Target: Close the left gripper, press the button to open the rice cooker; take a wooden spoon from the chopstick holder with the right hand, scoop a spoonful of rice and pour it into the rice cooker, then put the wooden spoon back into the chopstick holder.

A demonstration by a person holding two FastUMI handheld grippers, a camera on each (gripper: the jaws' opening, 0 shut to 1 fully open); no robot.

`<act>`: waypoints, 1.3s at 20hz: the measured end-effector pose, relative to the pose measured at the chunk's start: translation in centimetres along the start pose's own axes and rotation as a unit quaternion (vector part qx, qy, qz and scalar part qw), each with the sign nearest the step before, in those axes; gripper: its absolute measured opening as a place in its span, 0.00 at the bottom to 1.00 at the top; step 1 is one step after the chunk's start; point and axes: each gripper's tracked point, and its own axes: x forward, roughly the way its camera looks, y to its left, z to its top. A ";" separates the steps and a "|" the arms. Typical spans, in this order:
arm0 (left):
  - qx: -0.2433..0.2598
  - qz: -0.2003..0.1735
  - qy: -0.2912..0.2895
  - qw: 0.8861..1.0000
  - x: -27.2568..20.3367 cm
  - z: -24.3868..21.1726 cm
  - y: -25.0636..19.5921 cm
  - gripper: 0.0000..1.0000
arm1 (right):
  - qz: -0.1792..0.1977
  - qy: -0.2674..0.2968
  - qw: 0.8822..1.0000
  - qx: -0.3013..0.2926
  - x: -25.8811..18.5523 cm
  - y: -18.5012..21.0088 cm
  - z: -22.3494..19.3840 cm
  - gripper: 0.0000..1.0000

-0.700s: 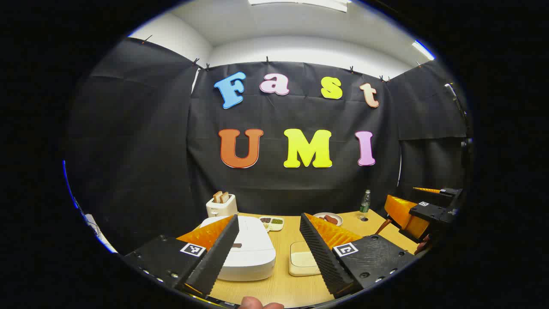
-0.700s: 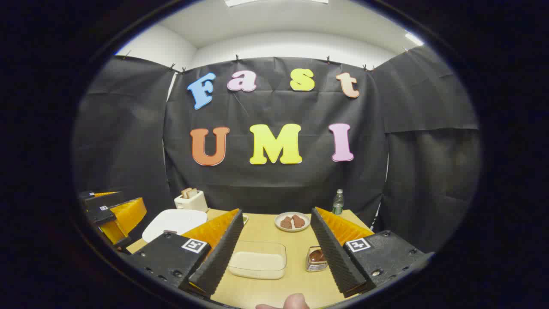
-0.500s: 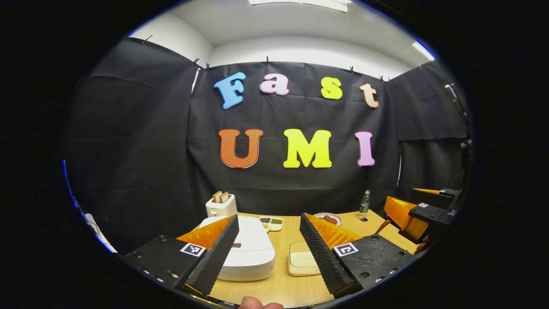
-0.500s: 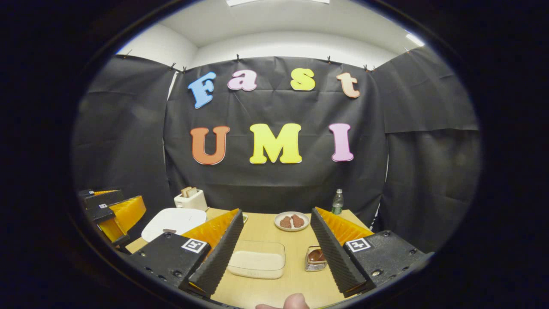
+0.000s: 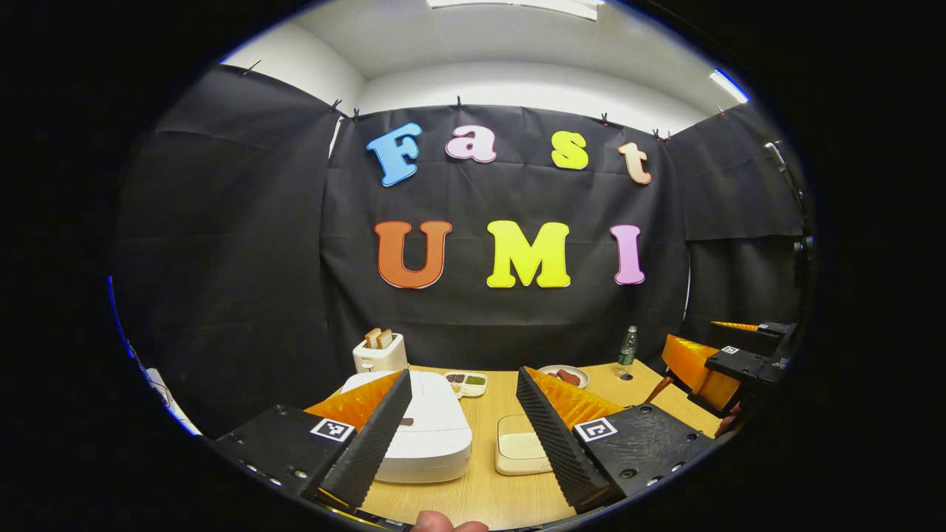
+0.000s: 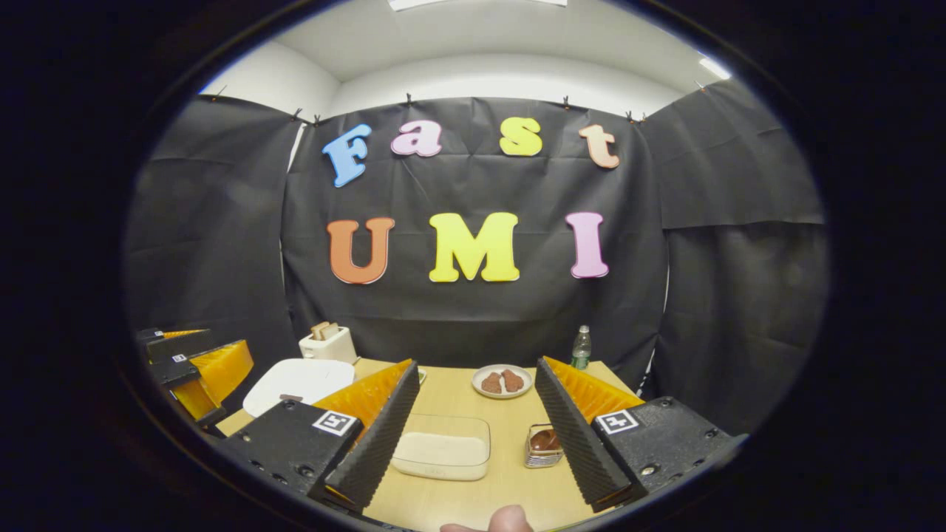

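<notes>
The white rice cooker [image 5: 432, 432] stands with its lid down at the table's left, just beyond my left gripper [image 5: 463, 372], which is open and holds nothing. A clear box of rice [image 5: 521, 452] lies to the cooker's right. My right gripper [image 6: 475, 362] is open and holds nothing, above the near edge of the table, with the rice box [image 6: 442, 447] ahead between its fingers. A small clear chopstick holder [image 6: 545, 447] with something brown inside stands by its right finger. The left gripper [image 6: 196, 362] hangs at the far left beside the cooker [image 6: 299, 380]. The right gripper [image 5: 709, 343] is at the far right.
A toaster [image 5: 380, 353] with bread stands at the back left, with a small condiment tray [image 5: 467, 382] beside it. A plate of brown food [image 6: 502, 381] and a bottle [image 6: 582, 347] stand at the back right. A thumb [image 6: 502, 521] rests at the bottom edge.
Almost nothing. The left gripper view has drifted very slightly. Both grippers stay open and in place.
</notes>
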 end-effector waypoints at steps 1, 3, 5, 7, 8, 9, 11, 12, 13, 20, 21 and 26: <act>0.000 0.000 -0.001 1.000 0.0 0.0 0.0 0.93 | 0.000 0.000 1.000 0.000 0.0 0.0 0.1 1.00; 0.001 0.001 -0.002 1.000 0.2 0.0 0.1 0.93 | 0.000 -0.002 1.000 -0.001 0.2 0.0 0.3 0.99; 0.000 0.002 0.000 1.000 0.1 -0.1 0.1 0.93 | 0.003 0.000 1.000 -0.004 0.2 0.1 0.2 1.00; 0.001 0.004 0.004 1.000 0.3 -0.4 0.3 0.93 | 0.006 0.000 1.000 -0.005 0.3 0.3 0.2 1.00; 0.001 0.005 0.006 1.000 0.4 -0.5 0.3 0.93 | 0.008 0.000 1.000 -0.005 0.5 0.4 0.2 1.00; 0.001 0.005 0.008 1.000 0.4 -0.5 0.4 0.93 | 0.010 0.001 1.000 -0.006 0.6 0.5 0.2 0.99; 0.000 0.006 0.010 1.000 0.3 -0.5 0.5 0.93 | 0.014 0.002 1.000 -0.008 0.9 0.7 0.3 1.00; 0.001 0.008 0.012 1.000 0.4 -0.6 0.6 0.93 | 0.017 0.003 1.000 -0.008 1.1 0.7 0.2 1.00; 0.001 0.009 0.016 1.000 0.6 -0.8 0.9 0.93 | 0.020 0.004 1.000 -0.008 1.4 0.8 0.3 1.00; -0.016 0.028 0.060 0.998 2.1 -3.2 3.9 0.93 | 0.036 0.009 0.999 -0.010 3.8 0.1 0.4 0.99; -0.012 0.034 0.070 0.997 2.5 -3.7 4.5 0.93 | 0.036 0.011 0.999 -0.011 4.3 -0.4 0.3 0.99; -0.006 0.038 0.124 0.992 5.4 -6.2 6.5 0.90 | 0.021 0.018 1.000 -0.004 6.6 -3.4 -0.1 1.00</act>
